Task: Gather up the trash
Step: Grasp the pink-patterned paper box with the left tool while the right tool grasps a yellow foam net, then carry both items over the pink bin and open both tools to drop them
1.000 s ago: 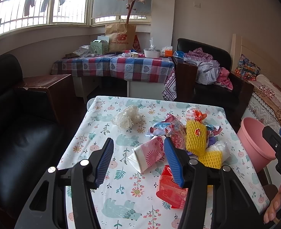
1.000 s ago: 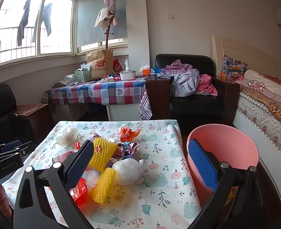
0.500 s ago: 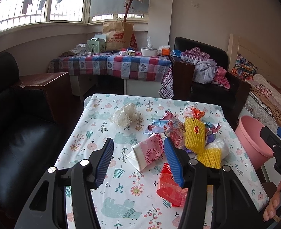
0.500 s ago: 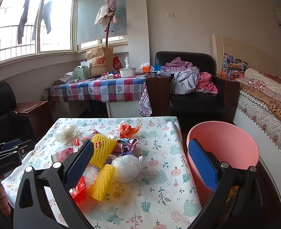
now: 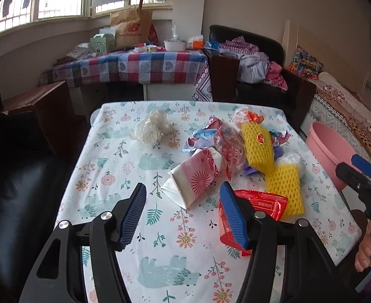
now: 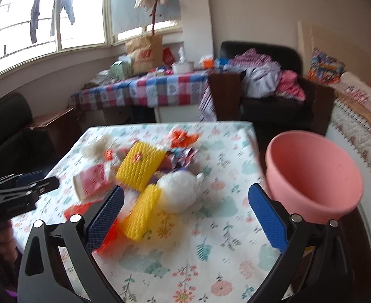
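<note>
Trash lies in a heap on the floral table point(image 5: 140, 176): a pink and white carton point(image 5: 195, 176), two yellow foam nets point(image 5: 257, 146), a red wrapper point(image 5: 258, 207), a white plastic ball point(image 6: 178, 192), a clear crumpled bag point(image 5: 151, 128) and coloured wrappers. My left gripper point(image 5: 183, 202) is open and empty, just short of the carton. My right gripper point(image 6: 185, 204) is open and empty, above the table near the white ball. A pink bucket point(image 6: 311, 174) stands off the table's right edge.
A black sofa point(image 5: 16, 176) runs along the left of the table. Behind it stand a checked-cloth table point(image 5: 135, 68) with a paper bag and boxes, a black armchair point(image 5: 258, 68) piled with clothes, and a bed point(image 5: 349, 111) at the right.
Both grippers have moved forward and lower toward the trash heap, which looks larger now. The right wrist view is blurred by motion. Both stay open.
</note>
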### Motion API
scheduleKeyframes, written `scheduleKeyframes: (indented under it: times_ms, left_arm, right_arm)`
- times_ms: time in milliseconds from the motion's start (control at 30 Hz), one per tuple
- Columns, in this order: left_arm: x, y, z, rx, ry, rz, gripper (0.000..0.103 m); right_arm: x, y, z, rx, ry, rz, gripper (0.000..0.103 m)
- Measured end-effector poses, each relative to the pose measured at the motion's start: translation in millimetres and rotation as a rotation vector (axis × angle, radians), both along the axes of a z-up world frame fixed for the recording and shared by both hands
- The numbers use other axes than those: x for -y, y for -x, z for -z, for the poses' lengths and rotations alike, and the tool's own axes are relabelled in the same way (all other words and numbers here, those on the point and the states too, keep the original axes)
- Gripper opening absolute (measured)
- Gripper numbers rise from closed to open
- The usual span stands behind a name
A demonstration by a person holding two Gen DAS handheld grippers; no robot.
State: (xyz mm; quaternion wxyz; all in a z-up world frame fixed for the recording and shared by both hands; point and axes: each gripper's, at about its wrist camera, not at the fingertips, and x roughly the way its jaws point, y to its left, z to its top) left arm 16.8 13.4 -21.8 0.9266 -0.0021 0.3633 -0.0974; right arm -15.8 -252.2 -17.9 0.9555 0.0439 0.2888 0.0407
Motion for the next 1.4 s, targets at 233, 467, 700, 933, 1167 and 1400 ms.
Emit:
scheduleKeyframes:
  times_ms: [233, 467, 700, 933, 1167, 1400]
  left_arm:
    - [-9.2, -39.6, 24.7, -0.079, 0.039, -0.006, 0.058]
    - [-11.3, -59.6, 43.1, -0.146, 0.118, 0.045, 0.013]
    - [-12.5, -45.1, 34.1, -0.091, 0.141, 0.056, 0.002]
    - [-24.3, -27.1, 15.6, -0.038, 0.145, 0.030, 0.002]
    - [-29.6, -11.5, -4.5, 0.005, 0.156, 0.018, 0.002]
    - [-13.5, -0.2, -30.4, 0.085, 0.182, 0.047, 0.002]
  right_arm:
    - [-3.0, -8.5, 20.3, -0.110, -0.069, -0.075, 0.074]
    - [-4.6, -13.4, 33.6, -0.185, -0.127, -0.104, 0.069]
    - [-10.8, -18.8, 41.4, -0.238, -0.157, -0.148, 0.059]
    - [-24.5, -27.5, 50.5, -0.312, -0.165, -0.193, 0.024]
    - [-26.5, -22.0, 46.3, -0.299, -0.191, -0.233, 0.008]
    - [-4.5, -4.3, 9.4, -0.128, -0.181, -0.181, 0.008]
